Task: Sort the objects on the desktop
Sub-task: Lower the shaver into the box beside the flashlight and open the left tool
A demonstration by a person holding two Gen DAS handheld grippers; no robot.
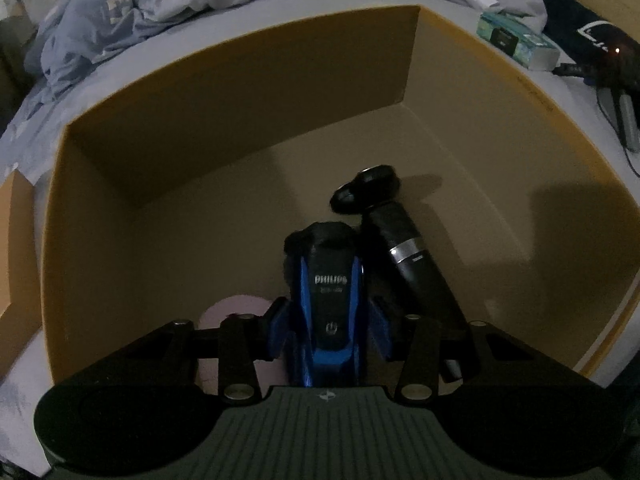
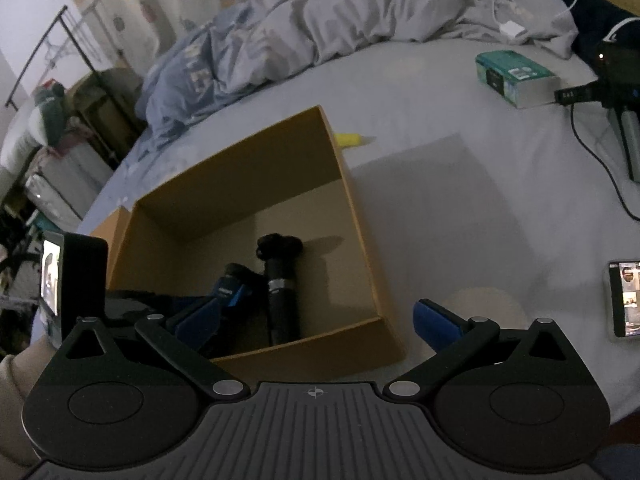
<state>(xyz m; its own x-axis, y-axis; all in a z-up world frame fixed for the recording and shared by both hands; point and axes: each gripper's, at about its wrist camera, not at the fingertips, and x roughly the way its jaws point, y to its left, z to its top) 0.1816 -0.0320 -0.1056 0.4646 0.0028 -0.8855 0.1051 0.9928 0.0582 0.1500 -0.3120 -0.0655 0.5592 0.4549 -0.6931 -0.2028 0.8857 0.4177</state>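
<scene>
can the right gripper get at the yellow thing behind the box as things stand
Probably yes: the right gripper is open and empty, and the yellow object lies on bare sheet just past the box's far corner, though it must reach over or round the box.

left tongs (image 1: 330, 320): clamped, pitched steeply down | right tongs (image 2: 316, 320): spread wide, apparently empty

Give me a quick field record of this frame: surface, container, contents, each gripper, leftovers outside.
surface: bed sheet
container: open cardboard box
in box: black shaver lying on the floor
left gripper: shut on blue shaver, inside the box
right gripper: open, holding nothing, at the box's near wall
outside box: yellow item, tissue pack, phone
</scene>
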